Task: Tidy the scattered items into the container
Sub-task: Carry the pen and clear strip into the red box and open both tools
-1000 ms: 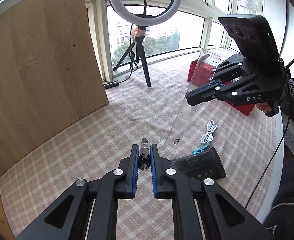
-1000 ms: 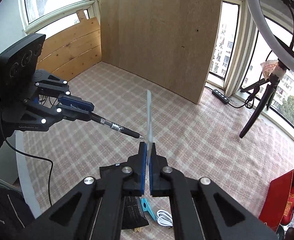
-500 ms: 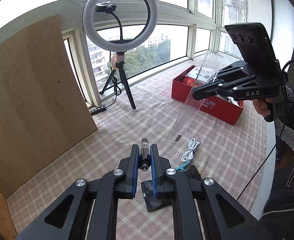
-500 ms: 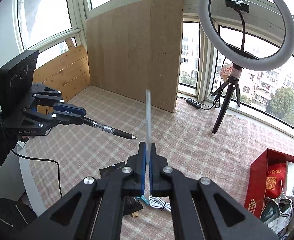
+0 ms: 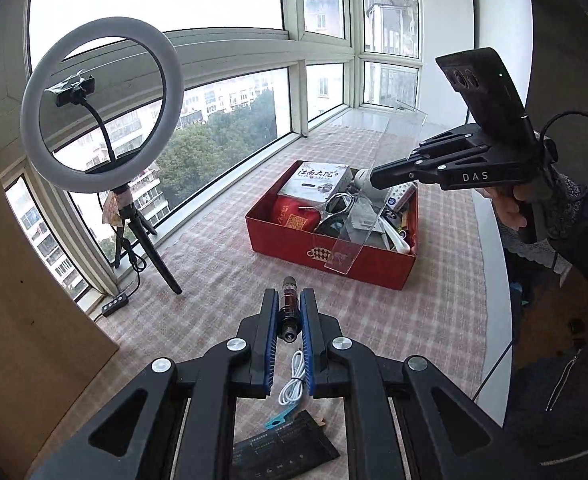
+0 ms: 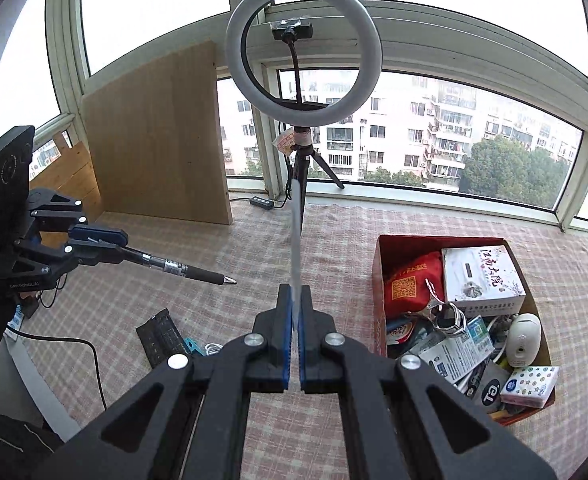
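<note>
— While my left-hand camera looks down its own fingers, what do you make out?

— My left tongs (image 5: 289, 322) are nearly closed, blue pads clamped on a dark pen (image 5: 288, 306) that sticks out past the tips, held up off the checked cloth (image 5: 213, 268). Beyond the pen tip sits the red box (image 5: 289, 236), already crowded with things. To the right, my right tongs (image 5: 378, 180) hang over that box, pinched on a clear plastic sheet (image 5: 368, 208) whose lower end slants down across the box's front wall. Below my left fingers a white cable (image 5: 294, 380), a blue clip (image 5: 275, 424) and a black packet (image 5: 281, 454) lie on the cloth.

— And from the right-hand camera?

— My right tongs (image 6: 294, 312) are shut tight on the sheet (image 6: 295, 236), seen edge-on, standing up from the tips. The box (image 6: 378, 280) lies to the right of the fingers, near them. Off to the left my left tongs (image 6: 109, 240) grip the pen (image 6: 177, 268), its tip pointing toward the sheet but apart from it. The packet (image 6: 159, 338), clip (image 6: 191, 346) and cable (image 6: 213, 348) lie on the cloth at lower left, just beside my fingers. A ring light (image 6: 304, 60) on a tripod stands at the window behind.
</note>
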A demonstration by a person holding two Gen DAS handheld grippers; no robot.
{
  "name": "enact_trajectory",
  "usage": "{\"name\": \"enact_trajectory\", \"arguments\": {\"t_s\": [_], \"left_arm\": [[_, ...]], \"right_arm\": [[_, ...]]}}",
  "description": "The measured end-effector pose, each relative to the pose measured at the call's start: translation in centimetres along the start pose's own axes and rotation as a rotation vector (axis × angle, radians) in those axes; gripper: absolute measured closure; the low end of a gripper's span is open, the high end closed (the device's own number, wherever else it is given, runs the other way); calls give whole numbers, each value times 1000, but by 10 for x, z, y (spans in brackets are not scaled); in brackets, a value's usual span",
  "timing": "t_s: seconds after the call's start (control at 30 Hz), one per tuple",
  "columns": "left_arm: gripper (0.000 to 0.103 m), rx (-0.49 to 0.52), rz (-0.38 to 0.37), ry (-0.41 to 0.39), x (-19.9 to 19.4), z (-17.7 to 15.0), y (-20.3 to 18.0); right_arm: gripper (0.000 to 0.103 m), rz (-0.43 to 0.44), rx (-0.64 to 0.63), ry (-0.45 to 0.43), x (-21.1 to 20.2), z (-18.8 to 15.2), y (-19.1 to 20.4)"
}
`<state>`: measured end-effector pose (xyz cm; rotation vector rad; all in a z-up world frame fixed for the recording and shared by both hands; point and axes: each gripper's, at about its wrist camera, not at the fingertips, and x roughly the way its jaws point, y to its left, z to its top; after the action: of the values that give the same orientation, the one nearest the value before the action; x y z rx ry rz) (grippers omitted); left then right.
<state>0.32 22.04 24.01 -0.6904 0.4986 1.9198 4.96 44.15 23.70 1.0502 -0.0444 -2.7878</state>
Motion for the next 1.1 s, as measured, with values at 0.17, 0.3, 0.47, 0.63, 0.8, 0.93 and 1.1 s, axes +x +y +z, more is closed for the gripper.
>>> {"name": "enact_trajectory", "arguments": {"t_s": [0.17,0.3,0.47,0.63,0.8,0.93,1.1], "left_arm": [[93,66,-103,20,43,42,-34],[93,103,-182,52,76,69,-58],[93,151,-266,118,113,92,-84],[93,149,-306,186,152,110,-93],[63,68,-84,215,201,148,-76],[63,-87,-72,143,197,164,-40],[64,-71,-44,138,183,151,-24]], "right_arm": [[101,-110,86,-8,-27,-11,-43],[101,-201,139,-9,-40,-23,-74],[101,-274,198,7,-47,-34,-109],[101,-321,226,41,-45,-38,-135],[86,-379,293,66,-26,-23,-171],[57,-484,354,-16,-38,-8,-189],[57,-479,334,-36,-46,-5,-187]]}}
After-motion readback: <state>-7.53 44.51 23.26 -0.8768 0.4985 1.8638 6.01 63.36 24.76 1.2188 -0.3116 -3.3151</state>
